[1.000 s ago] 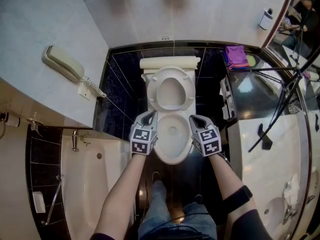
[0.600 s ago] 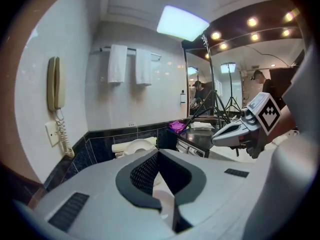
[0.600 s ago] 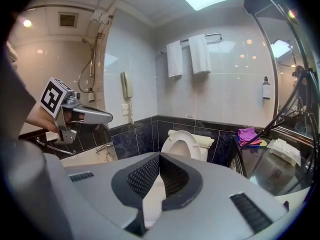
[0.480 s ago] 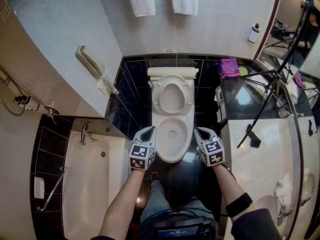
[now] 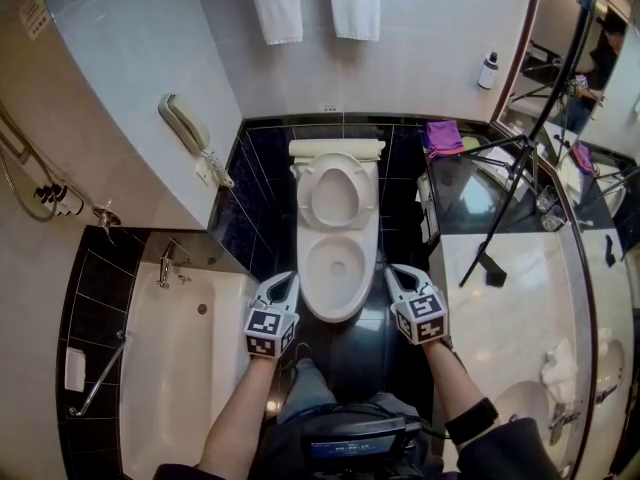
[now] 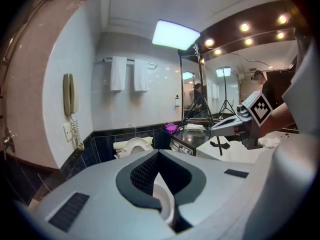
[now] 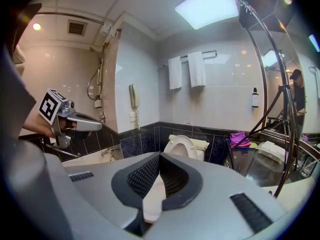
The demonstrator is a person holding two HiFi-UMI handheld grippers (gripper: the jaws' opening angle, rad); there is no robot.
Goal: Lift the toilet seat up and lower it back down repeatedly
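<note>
Flanking front of toilet: left gripper (image 5: pixel 284 284) and right gripper (image 5: pixel 393 273), jaws of each closed tip to tip, nothing held. White oval plastic toilet seat (image 5: pixel 304 200) stands raised against cream tank (image 5: pixel 335 149). White ceramic bowl (image 5: pixel 337 315) uncovered, interior pale, contents unclear. White bathtub (image 5: pixel 175 368) beside left gripper.

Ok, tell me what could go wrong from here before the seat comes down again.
1. The toilet seat stands raised, and the left claw and right claw are both shut and clear of it. Tipped forward unheld, it could slam onto the bowl rim.
2. The tripod leg over the counter is near the right claw, so a wide swing might knock it.
</note>
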